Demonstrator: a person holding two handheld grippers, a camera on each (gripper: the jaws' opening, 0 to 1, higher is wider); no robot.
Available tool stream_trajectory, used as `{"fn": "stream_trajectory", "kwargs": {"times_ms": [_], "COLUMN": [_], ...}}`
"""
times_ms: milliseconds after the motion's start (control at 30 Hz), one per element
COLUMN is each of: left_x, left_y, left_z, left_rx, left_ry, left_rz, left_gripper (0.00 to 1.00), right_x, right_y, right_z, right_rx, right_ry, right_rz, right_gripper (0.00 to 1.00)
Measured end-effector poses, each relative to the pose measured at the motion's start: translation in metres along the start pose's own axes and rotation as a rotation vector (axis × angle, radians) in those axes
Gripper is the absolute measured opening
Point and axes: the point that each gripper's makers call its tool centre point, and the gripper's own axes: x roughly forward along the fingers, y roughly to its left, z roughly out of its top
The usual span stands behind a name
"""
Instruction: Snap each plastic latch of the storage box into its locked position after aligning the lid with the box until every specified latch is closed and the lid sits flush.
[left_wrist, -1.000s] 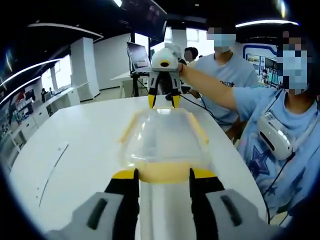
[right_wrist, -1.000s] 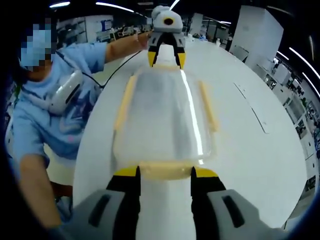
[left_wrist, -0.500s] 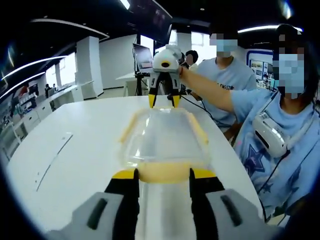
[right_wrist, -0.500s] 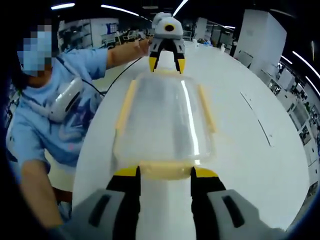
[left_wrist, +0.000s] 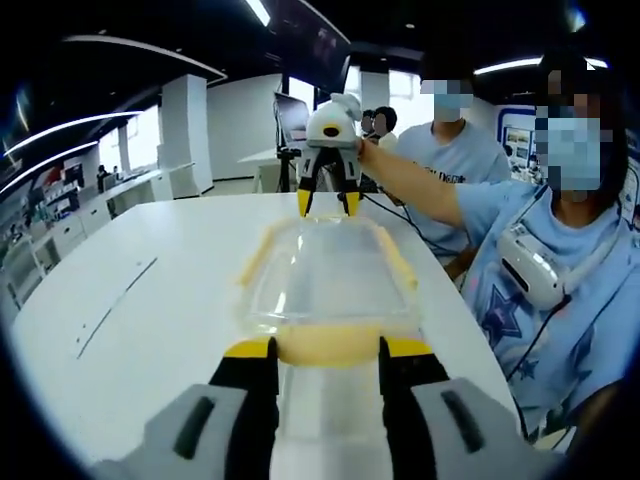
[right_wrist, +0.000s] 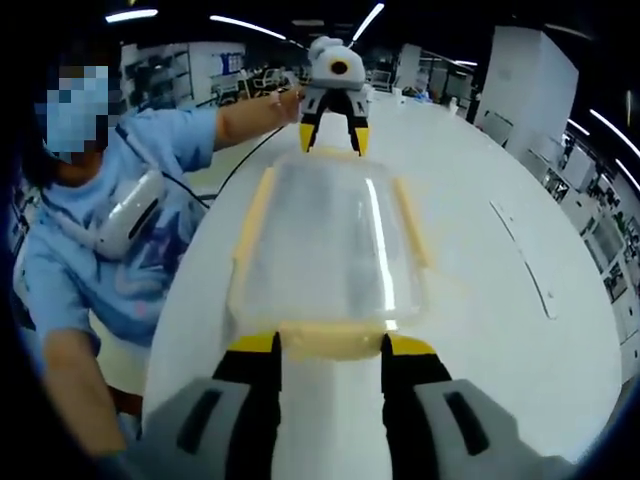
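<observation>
Facing each other across the box (left_wrist: 328, 285), my two grippers sit at its opposite short ends on the white table (left_wrist: 150, 320). My left gripper (left_wrist: 326, 350) has its jaws spread wide, one on each side of the near yellow end latch (left_wrist: 328, 342), which lies between the yellow tips; whether the tips touch it I cannot tell. Across the lid in the left gripper view, my right gripper (left_wrist: 329, 200) stands with its jaws apart at the far end.

From the right gripper view the picture mirrors: the right gripper (right_wrist: 327, 350) is open wide around its own end latch (right_wrist: 330, 341), and the left gripper (right_wrist: 334, 135) stands at the far end of the box (right_wrist: 330, 250), jaws parted. The clear lid (right_wrist: 335, 235) rests on the box with long yellow side latches (right_wrist: 253, 215) along both edges; I cannot tell whether they are snapped down.

A person (right_wrist: 90, 230) in a light blue shirt sits beside the table, arm stretched toward the far gripper.
</observation>
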Motion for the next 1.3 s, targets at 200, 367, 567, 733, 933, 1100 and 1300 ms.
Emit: {"fn": "stream_trajectory", "kwargs": {"times_ms": [200,367,567,733,933,1100,1300], "left_x": [-0.007,-0.015,-0.028,-0.036,-0.041,-0.047,-0.051], "left_y": [0.0,-0.001,-0.003,-0.004,-0.004,-0.007,-0.006], "left_z": [-0.003,-0.006,-0.008,-0.012,-0.018,-0.019,-0.022], "left_rx": [-0.005,-0.013,-0.02,-0.028,-0.033,-0.038,-0.04], "left_ry": [-0.004,-0.009,-0.037,-0.049,-0.052,-0.058,-0.058], "left_rz": [0.005,0.007,0.013,0.019,0.023,0.024,0.028], "left_gripper": [0.38,0.38,0.38,0.38,0.38,0.38,0.38], "right_x": [0.005,0.01,0.014,0.017,0.025,0.028,0.035], "right_y": [0.0,0.003,0.002,0.003,0.002,0.002,0.002], "right_z": [0.006,0.013,0.024,0.033,0.039,0.045,0.048], "right_rx": [-0.006,-0.005,-0.016,-0.023,-0.027,-0.032,-0.034], "right_ry": [-0.003,-0.031,-0.053,-0.09,-0.086,-0.101,-0.094], "right_rz": [0.003,0.011,0.014,0.019,0.022,0.022,0.026], "right_gripper": [0.38,0.38,0.38,0.38,0.38,0.38,0.38]}}
